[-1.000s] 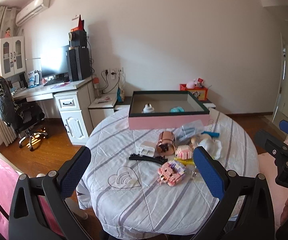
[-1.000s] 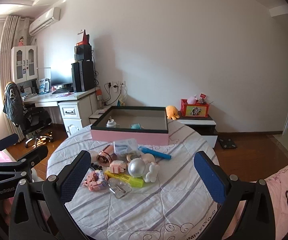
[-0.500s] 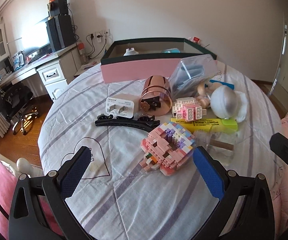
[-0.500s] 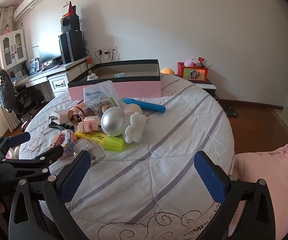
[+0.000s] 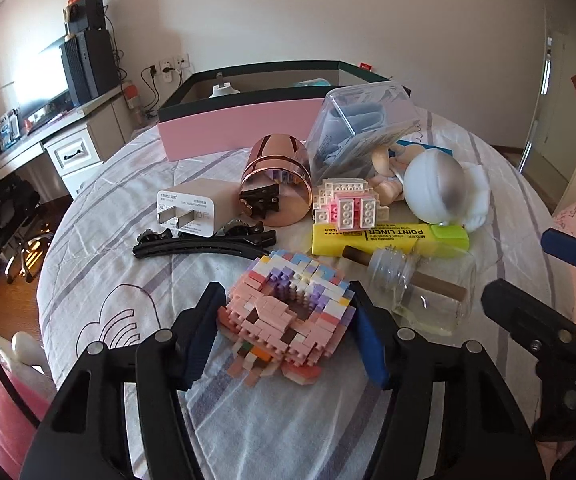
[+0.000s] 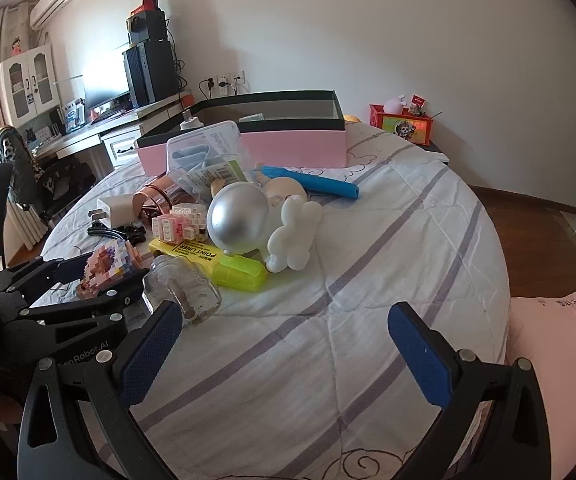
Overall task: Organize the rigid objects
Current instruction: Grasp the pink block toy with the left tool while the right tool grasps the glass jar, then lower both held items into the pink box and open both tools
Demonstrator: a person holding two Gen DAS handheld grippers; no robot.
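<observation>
Bricks in pink, white and lilac made up a block model [image 5: 288, 312] that lay at the near edge of the pile on the tabletop [image 5: 271, 432], and the left hand-held gripper [image 5: 283, 330] was closed against both its sides, fingers touching the bricks. At one o'clock from the model lay a glass bottle [image 5: 428, 292] on its side, with a yellow highlighter [image 5: 388, 236] just beyond it. At eleven o'clock a black hair clip [image 5: 203, 242] stretched across the cloth, a white charger [image 5: 185, 208] touching it. At twelve o'clock sat a rose-gold cup [image 5: 275, 180] tipped over, beside a small white-and-pink brick model [image 5: 348, 204]. A silver ball [image 5: 434, 186] rested at two o'clock, a clear plastic box [image 5: 362, 128] behind it. Farthest back stood the pink box [image 5: 239, 132].

The right hand-held gripper [image 6: 283, 356] hung with its fingers wide apart over bare striped cloth, holding nothing, with the bottle just off its left finger [image 6: 147, 356].
</observation>
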